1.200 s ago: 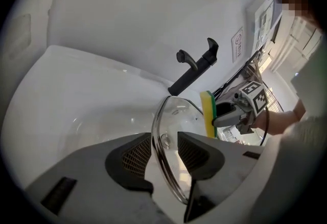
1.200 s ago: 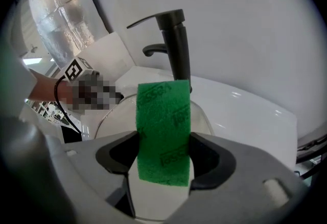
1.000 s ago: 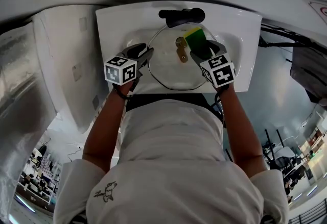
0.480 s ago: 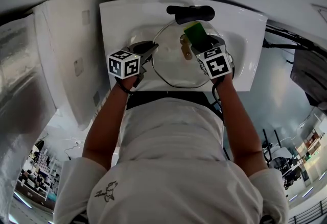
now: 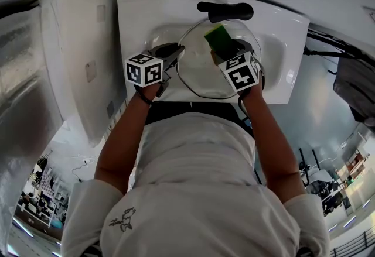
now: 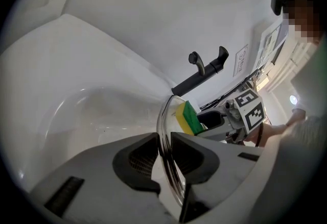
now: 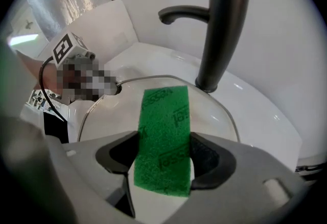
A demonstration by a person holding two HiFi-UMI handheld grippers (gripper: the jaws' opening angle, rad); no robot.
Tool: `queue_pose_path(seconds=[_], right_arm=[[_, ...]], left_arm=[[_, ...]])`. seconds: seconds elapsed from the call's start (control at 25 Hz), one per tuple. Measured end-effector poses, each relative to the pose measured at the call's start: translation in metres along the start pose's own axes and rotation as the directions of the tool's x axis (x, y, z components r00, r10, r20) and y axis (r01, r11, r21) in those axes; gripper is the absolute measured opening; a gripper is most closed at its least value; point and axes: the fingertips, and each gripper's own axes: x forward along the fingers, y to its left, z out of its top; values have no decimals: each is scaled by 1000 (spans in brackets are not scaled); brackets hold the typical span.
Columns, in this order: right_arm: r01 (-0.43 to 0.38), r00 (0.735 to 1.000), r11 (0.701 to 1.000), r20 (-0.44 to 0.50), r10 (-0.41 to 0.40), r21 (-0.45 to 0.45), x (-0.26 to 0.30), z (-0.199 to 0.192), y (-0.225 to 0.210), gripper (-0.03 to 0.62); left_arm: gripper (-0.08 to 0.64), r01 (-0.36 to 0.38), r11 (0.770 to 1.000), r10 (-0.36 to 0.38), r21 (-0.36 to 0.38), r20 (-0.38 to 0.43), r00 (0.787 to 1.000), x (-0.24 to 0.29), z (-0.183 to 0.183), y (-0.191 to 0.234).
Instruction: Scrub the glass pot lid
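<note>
The sink (image 5: 136, 23) is smooth, glossy white ceramic with a rounded bowl, and a matte black faucet (image 5: 226, 12) with a curved spout stands at its back edge. The glass pot lid (image 5: 198, 77) is a clear, round, shallow dome edged with a thin metal band. It is propped on edge inside the bowl, and the white of the sink shows straight through it.

The left claw (image 5: 176, 54) takes the lid at its left rim. In the left gripper view the rim (image 6: 165, 116) runs edge-on between the two dark, ribbed pads. The jaws have just been closing, and they now pinch the band from both sides.

The right claw (image 5: 225, 51) points steeply down at the lid's face. Its jaws are closed on a sponge (image 5: 217, 37), a rectangular block with a coarse green scouring side and a yellow foam layer. In the right gripper view the green face (image 7: 164, 136) stands between the pads, with the lid's curved rim just beyond it. Seen from the left claw, the sponge (image 6: 188, 117) lies right against the glass.
</note>
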Motion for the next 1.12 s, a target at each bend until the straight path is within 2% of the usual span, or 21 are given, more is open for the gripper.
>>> queue_pose_path(seconds=[0.2,0.44,0.6,0.72,0.84,0.92,1.04,1.12], right_arm=[[-25,1000,998,-6,25,-56,2,-2,19,307],[-125,992,988,-38,122,-92,7,-14,60,305],[-201,979,970,-69,193,-136,5,-28,90,307],[-291,954,947,-109,278,-135,2,-41,110,307],[-336,938,931,-134,319,-140,-1,-47,111,307],[-294,953,944,-122,277,-151,-4,-38,86,307],[-148,988,983,-59,142,-112,-5,-11,27,307],[-72,997,994,-24,71,-77,-3,9,-1,307]], left_arm=[[74,2,1000,-2,-12,23,1000,0,1,0],[71,1,999,1,-32,47,999,1,1,3],[71,0,999,2,-38,54,999,0,1,3],[71,4,999,-2,-38,57,998,0,2,3],[71,7,999,-5,-39,56,998,-1,0,3],[71,10,999,-8,-37,53,999,-1,0,3],[71,18,999,-16,-32,46,999,0,0,3],[71,20,999,-19,-30,44,999,0,0,3]])
